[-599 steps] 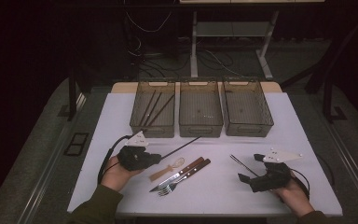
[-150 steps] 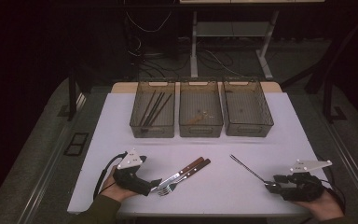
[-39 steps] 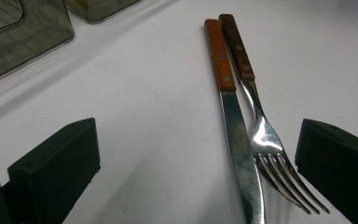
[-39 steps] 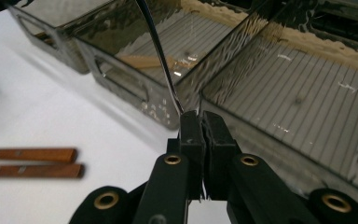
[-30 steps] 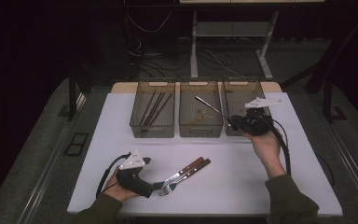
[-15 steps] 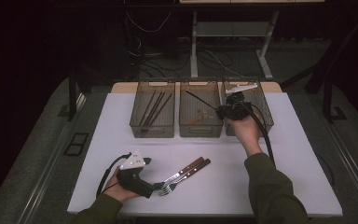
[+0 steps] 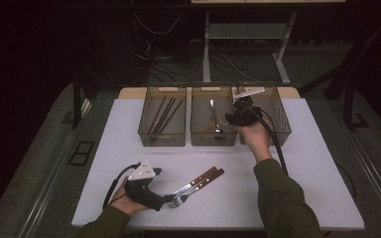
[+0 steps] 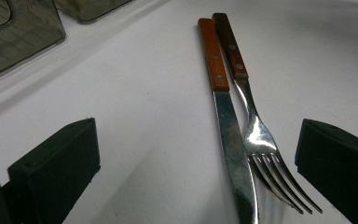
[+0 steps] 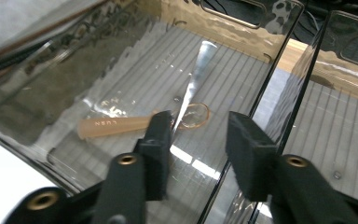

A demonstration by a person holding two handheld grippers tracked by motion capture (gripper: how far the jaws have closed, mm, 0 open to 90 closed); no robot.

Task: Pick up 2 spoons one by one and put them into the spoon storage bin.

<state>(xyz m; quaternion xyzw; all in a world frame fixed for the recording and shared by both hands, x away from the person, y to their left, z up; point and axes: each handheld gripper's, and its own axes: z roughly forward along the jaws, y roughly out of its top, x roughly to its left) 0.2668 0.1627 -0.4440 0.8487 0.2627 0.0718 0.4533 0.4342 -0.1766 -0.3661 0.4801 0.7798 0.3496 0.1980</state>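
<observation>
The right tool point(image 9: 198, 140) hangs over the middle bin point(image 7: 198, 134), its jaws just opened, part-wide and empty; a metal spoon point(image 9: 193, 81) and a tan spoon point(image 9: 116, 125) lie just beyond. The left tool point(image 8: 191, 163) gapes wide around a knife point(image 8: 223, 102) and fork point(image 8: 251, 126) on the table point(image 7: 307, 168).

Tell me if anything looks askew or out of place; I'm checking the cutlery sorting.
Nothing stands out. A metal spoon lies across a beige spoon in the middle bin, chopsticks lie in the left bin, and the knife and fork wait side by side on the table.

At 11 o'clock on the white table point(image 7: 322, 173) a clear bin point(image 7: 149, 130) holds dark chopsticks point(image 7: 164, 113); another bin point(image 7: 279, 124) sits at 1 o'clock; cables point(image 7: 151, 34) lie beyond at 12
</observation>
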